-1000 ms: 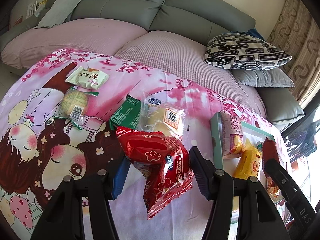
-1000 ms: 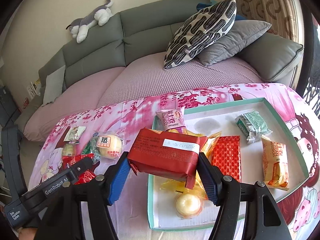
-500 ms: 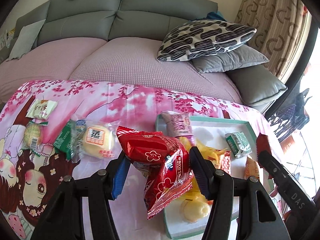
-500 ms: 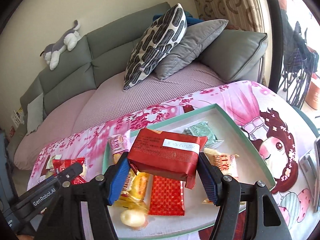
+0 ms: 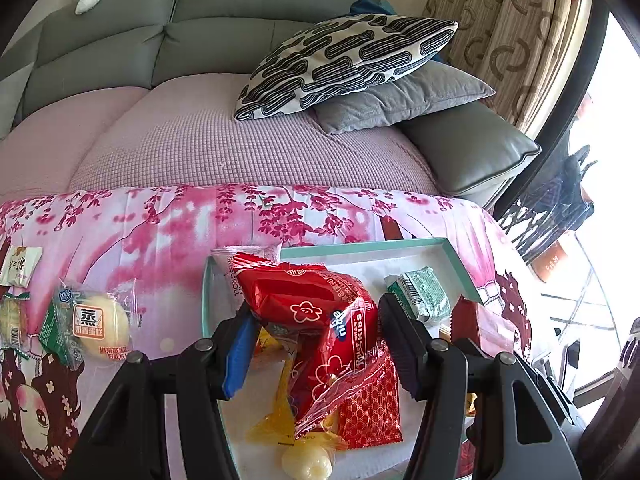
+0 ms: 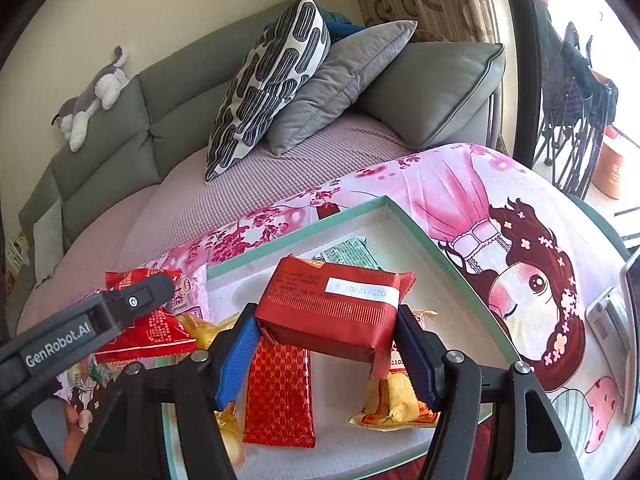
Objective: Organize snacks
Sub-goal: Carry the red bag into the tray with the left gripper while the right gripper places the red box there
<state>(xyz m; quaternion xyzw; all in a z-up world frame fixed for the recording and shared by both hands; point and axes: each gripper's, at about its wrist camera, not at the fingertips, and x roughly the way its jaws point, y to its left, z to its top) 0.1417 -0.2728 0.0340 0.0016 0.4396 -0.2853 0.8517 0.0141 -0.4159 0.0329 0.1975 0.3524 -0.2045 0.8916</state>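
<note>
**snackbot_fan:** So what's different from a second ago? Back then the left view was mostly loose snacks on the cloth, with the tray off at the edge.

**umi_tinkerer:** Yeah, both have swung over the tray (image 5: 448, 246) now. The left hand-held gripper (image 5: 316, 344) is pinching a shiny red snack bag (image 5: 316, 312), which hangs above the yellow packets and the flat red patterned pack (image 5: 372, 404) already lying in there. The right hand-held gripper (image 6: 326, 356) is clamped on a dark red wrapped block (image 6: 332, 304), date label up, hovering above the tray's middle. My guess is both are about to be dropped in, so that's two more off the pile.

**snackbot_fan:** What's still left outside?

**umi_tinkerer:** In the left view there's a steamed cake in clear wrap (image 5: 98, 328), a green pack tucked just beside it, and a couple of small packs at the far left edge. All well apart from the tray.

**snackbot_fan:** And the setting?

**umi_tinkerer:** The worktop (image 6: 480, 184) is covered in a pink cartoon cloth with cherry blossoms and a big-eyed girl. Behind it there's a grey sofa with a mauve cover, a black-and-white patterned cushion (image 5: 344, 64) on a grey one, a plush toy (image 6: 94, 98) on the backrest, and patterned curtains by a bright window.
</note>
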